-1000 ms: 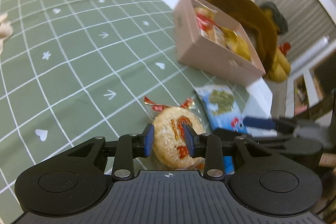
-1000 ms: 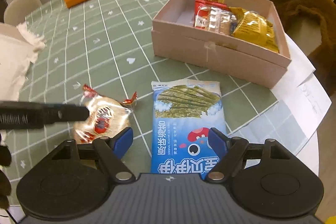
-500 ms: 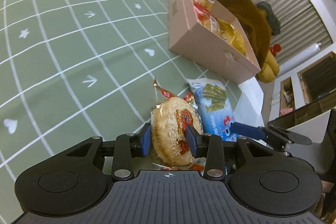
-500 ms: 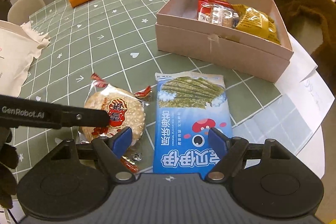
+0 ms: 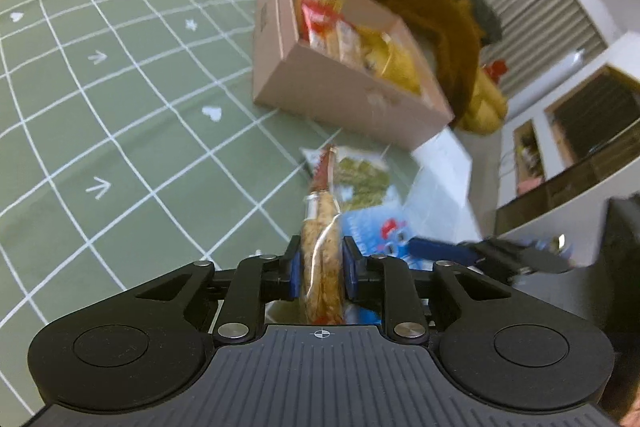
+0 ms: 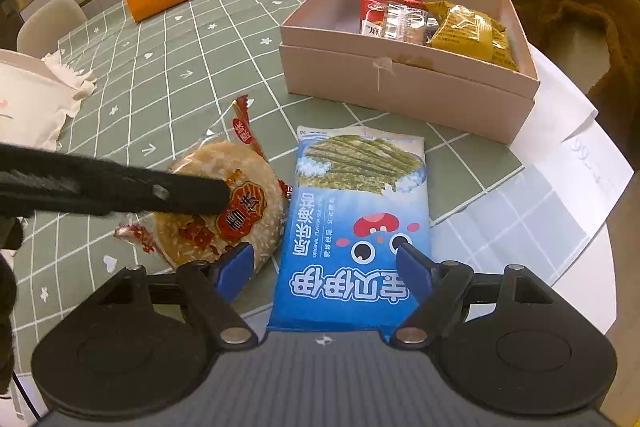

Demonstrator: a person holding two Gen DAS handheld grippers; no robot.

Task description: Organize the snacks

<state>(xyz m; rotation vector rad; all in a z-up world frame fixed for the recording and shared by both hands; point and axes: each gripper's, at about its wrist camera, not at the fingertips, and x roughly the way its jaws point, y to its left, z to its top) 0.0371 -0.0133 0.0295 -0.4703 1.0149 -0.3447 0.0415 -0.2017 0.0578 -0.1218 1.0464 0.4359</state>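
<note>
Item: sesame cake [image 5: 322,259], tipped onto its edge since a moment ago, left claw [image 5: 322,269] closing on it. Seaweed packet [image 6: 352,223] flat on tabletop [image 6: 168,59], right claw [image 6: 324,261] released. We judge the box [image 6: 408,95] next.

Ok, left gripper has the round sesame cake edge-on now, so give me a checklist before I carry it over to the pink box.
1. Left gripper on the sesame cake: ok, jaws closing, blue pads against both flat faces of the wrapped cake.
2. Cake clear of the table: cannot tell; it is tipped on edge, its lower rim hidden.
3. Room in the pink box: ok, the near-left part shows bare floor; packets sit at the back right.
4. Path to the box: ok, only green tablecloth between.
5. Right gripper out of the way: ok, jaws open, hovering at the seaweed packet.
</note>
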